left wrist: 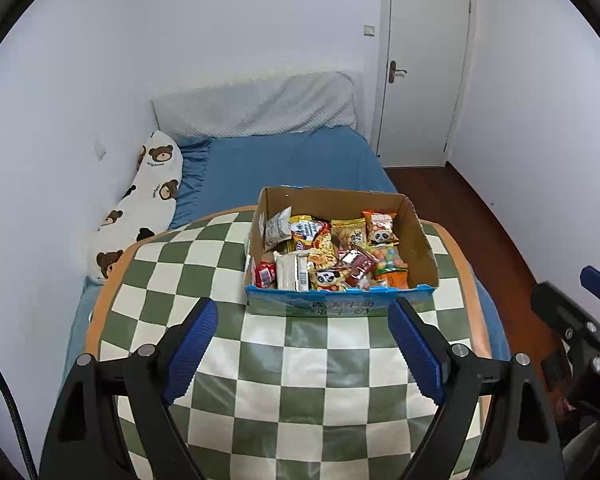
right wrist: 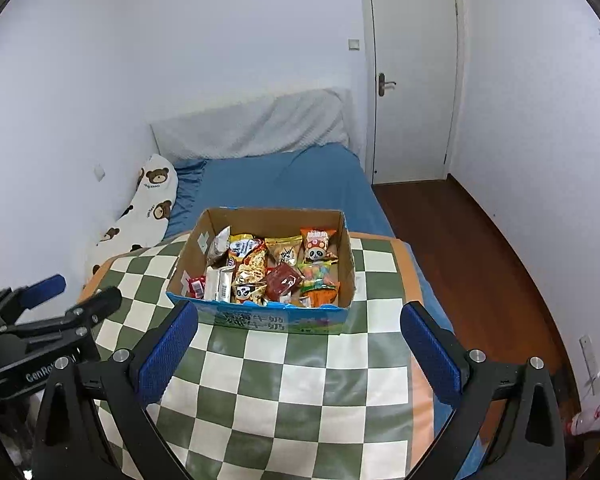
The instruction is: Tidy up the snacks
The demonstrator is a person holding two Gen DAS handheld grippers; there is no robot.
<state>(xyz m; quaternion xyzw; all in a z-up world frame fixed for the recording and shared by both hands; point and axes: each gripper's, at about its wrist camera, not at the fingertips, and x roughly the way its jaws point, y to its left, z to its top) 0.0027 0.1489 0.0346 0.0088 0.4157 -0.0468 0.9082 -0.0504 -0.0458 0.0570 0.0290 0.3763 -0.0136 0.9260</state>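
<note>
An open cardboard box (left wrist: 424, 248) with a blue front stands on a green-and-white checkered table (left wrist: 300, 380). It holds several snack packets: noodle bags, panda-print packs (left wrist: 380, 228), a dark red pack (left wrist: 360, 264) and a white bar (left wrist: 292, 272). My left gripper (left wrist: 302, 316) is open and empty, just in front of the box. In the right wrist view the box (right wrist: 346, 248) sits ahead of my right gripper (right wrist: 300, 320), which is open and empty. The left gripper also shows at the left edge of that view (right wrist: 72, 296).
A bed with a blue sheet (left wrist: 284, 160) lies behind the table, with a bear-print pillow (left wrist: 148, 200) along the left wall. A white door (left wrist: 424, 68) stands at the back right. A wooden floor (right wrist: 480, 264) runs along the right side.
</note>
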